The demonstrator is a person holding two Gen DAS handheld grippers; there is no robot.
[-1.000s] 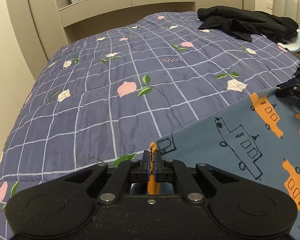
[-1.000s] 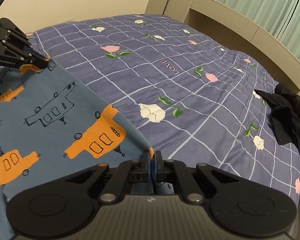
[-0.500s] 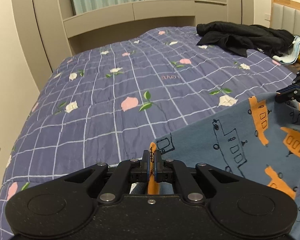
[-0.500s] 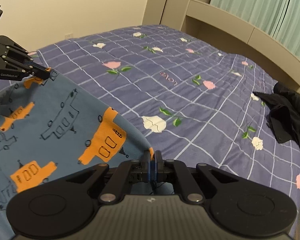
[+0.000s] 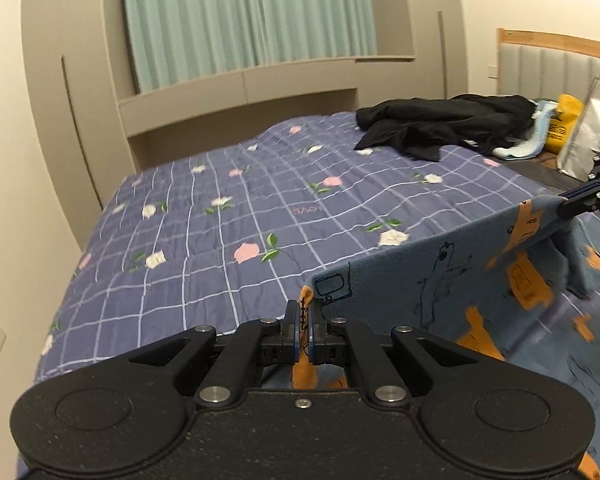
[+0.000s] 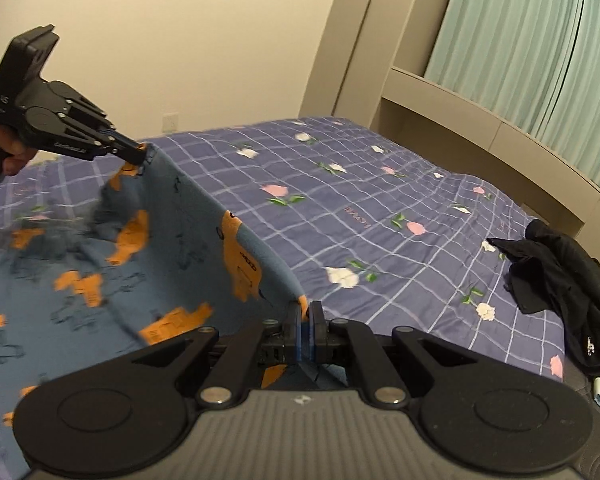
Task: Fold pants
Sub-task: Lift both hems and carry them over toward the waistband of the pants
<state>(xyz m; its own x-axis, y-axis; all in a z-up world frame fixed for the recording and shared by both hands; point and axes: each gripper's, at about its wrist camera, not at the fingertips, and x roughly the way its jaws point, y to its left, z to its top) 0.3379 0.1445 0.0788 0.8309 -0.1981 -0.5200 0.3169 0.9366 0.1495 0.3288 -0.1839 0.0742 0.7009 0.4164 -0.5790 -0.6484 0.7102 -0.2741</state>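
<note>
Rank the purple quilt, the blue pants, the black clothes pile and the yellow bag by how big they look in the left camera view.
1. Purple floral quilt
2. Blue printed pants, enlarged by nearness
3. Black clothes pile
4. Yellow bag, partly hidden

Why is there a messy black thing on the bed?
That is a black garment lying crumpled in a heap near the headboard end of the quilt, not folded. Nothing else looks odd: the left hand-held gripper and right hand-held gripper each pinch a corner of the blue pants.

A home bedroom: quilted bed (image 5: 228,216), padded headboard (image 5: 556,64), curtains (image 5: 244,16).
</note>
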